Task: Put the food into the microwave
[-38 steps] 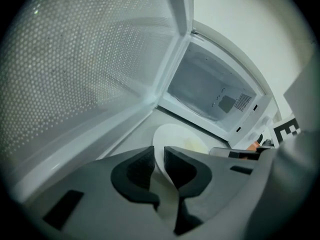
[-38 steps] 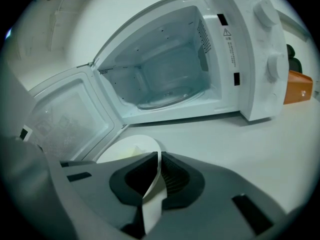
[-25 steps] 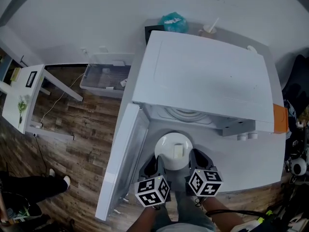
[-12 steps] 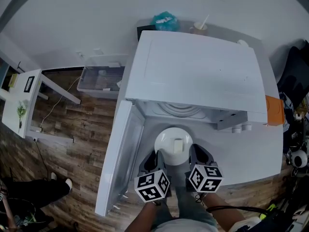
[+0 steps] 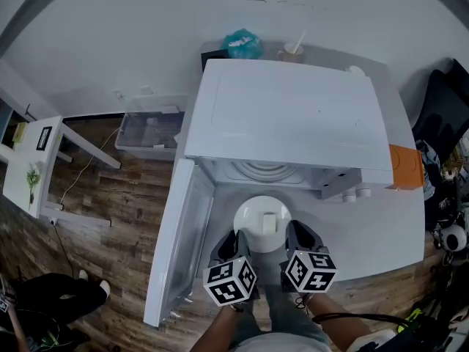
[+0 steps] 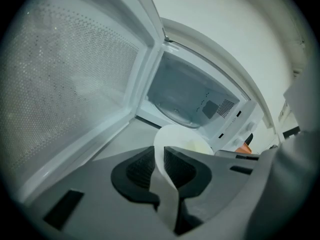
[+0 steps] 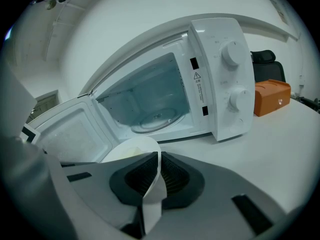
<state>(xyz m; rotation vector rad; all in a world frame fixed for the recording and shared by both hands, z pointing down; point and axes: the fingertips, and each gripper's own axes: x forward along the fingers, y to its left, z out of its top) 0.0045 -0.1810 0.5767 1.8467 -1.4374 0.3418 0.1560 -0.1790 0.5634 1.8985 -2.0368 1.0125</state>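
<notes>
At lower centre, the left gripper [image 6: 159, 165] and right gripper [image 7: 158, 172] still pinch the near rim of the round white plate [image 5: 251, 213]. It carries a pale food block [image 5: 269, 223] and sits hardly nearer the open white microwave [image 5: 286, 116].

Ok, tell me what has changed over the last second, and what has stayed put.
Nothing was taken hold of or let go. The left gripper and right gripper stay shut on opposite rims of the plate, with the food on it. The plate is about as far in front of the microwave as before; only the head view has shifted slightly. The door stays open, the turntable bare.
</notes>
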